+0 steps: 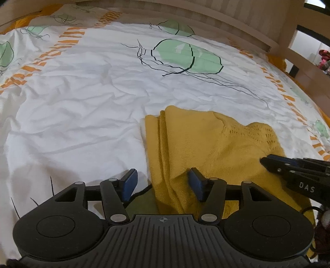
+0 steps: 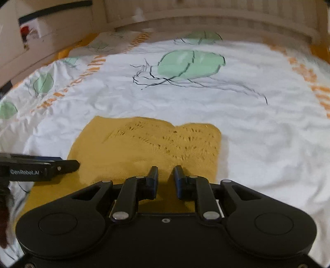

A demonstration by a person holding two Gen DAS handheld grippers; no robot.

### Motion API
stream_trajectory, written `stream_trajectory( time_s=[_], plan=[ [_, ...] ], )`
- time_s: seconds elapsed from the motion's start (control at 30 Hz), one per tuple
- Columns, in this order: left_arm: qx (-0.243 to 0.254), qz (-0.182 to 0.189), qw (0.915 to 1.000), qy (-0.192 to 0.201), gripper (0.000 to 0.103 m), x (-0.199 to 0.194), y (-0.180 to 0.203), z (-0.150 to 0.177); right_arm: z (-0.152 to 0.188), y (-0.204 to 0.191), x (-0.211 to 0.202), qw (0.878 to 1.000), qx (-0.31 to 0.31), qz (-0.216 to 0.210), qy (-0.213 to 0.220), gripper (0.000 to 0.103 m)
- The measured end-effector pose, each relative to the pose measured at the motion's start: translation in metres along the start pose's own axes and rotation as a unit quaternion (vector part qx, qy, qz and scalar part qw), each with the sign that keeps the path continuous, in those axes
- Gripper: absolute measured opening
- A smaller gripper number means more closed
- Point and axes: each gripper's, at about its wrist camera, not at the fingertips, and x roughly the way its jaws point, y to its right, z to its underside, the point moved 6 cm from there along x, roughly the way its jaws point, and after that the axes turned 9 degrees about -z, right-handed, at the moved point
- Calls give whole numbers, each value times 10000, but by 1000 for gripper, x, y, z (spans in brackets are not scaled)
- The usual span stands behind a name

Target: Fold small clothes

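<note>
A mustard-yellow knit garment [image 1: 208,142] lies folded on the white bedspread [image 1: 86,115]; it also shows in the right wrist view [image 2: 156,144]. My left gripper [image 1: 163,181] is open, its jaws wide apart over the garment's near left edge, where layered folds run between the pads. My right gripper [image 2: 166,179] has its jaws a small gap apart above the garment's near edge, with nothing between them. Each gripper shows in the other's view: the right one [image 1: 288,167] at the garment's right side, the left one [image 2: 41,165] at its left side.
The bedspread [image 2: 257,134] has green balloon prints [image 1: 187,55] and orange striped borders [image 1: 51,55]. A wooden bed frame [image 1: 206,18] runs along the far side, with a post [image 1: 288,26] at the right. A dark cord [image 1: 311,208] lies near the right edge.
</note>
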Motion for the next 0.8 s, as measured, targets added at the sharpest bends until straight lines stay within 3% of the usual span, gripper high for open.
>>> stream_trajectory(
  time_s=[0.17,0.3,0.4,0.53,0.57,0.8],
  plan=[
    [-29,-150,9998,88,67,-6,0,-1,-2,-2,-4,10000,-89,32,30,34],
    [76,-325,9994,98,92,-15,-1,0,-2,-2,-8,9997,86,-150,179,67],
    [146,-454,9988,136,94,-26,0,1,-1,-12,-14,9994,96,-279,198,89],
    [104,-641,9978,163,97,-42,0,3,5,-22,-28,9994,75,-197,285,95],
    [86,-651,9977,158,100,-46,0,4,6,-22,-32,9993,134,-179,308,102],
    [90,-552,9981,244,103,-71,12,14,14,-13,-70,9940,925,-160,553,103]
  ],
)
